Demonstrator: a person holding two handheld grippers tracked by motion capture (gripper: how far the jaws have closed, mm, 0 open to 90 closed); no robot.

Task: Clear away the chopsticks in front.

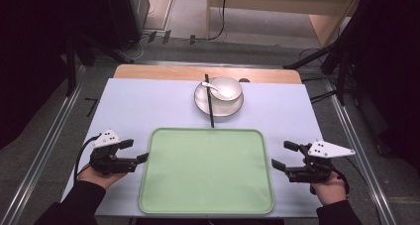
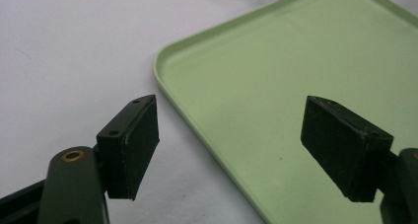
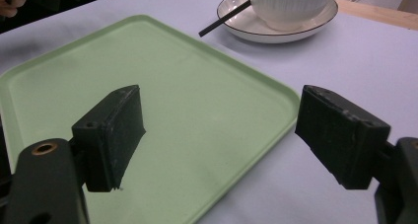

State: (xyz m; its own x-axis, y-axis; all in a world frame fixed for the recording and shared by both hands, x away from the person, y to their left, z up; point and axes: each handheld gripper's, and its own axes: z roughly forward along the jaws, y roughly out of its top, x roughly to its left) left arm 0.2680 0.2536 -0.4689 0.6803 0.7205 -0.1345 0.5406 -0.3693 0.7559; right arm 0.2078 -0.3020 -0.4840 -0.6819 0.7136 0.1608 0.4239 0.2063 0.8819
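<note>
A bare light-green tray (image 1: 163, 185) lies at the near middle of the white table. Beyond it a white bowl (image 1: 227, 88) stands on a white plate (image 1: 204, 103), with a white spoon (image 1: 217, 89) in the bowl and black chopsticks (image 1: 210, 108) laid across the plate's left side. My left gripper (image 1: 134, 150) is open at the tray's left edge, its jaws straddling the tray rim (image 2: 207, 135). My right gripper (image 1: 282, 154) is open at the tray's right edge, over the tray corner (image 3: 276, 105). The bowl (image 3: 288, 7) and chopsticks (image 3: 224, 19) lie beyond that corner.
The white table cover (image 1: 133, 111) leaves a wooden strip (image 1: 163, 72) showing at the far edge. Dark stands and cables sit on the floor around the table. Metal rails (image 1: 44, 150) run along both sides.
</note>
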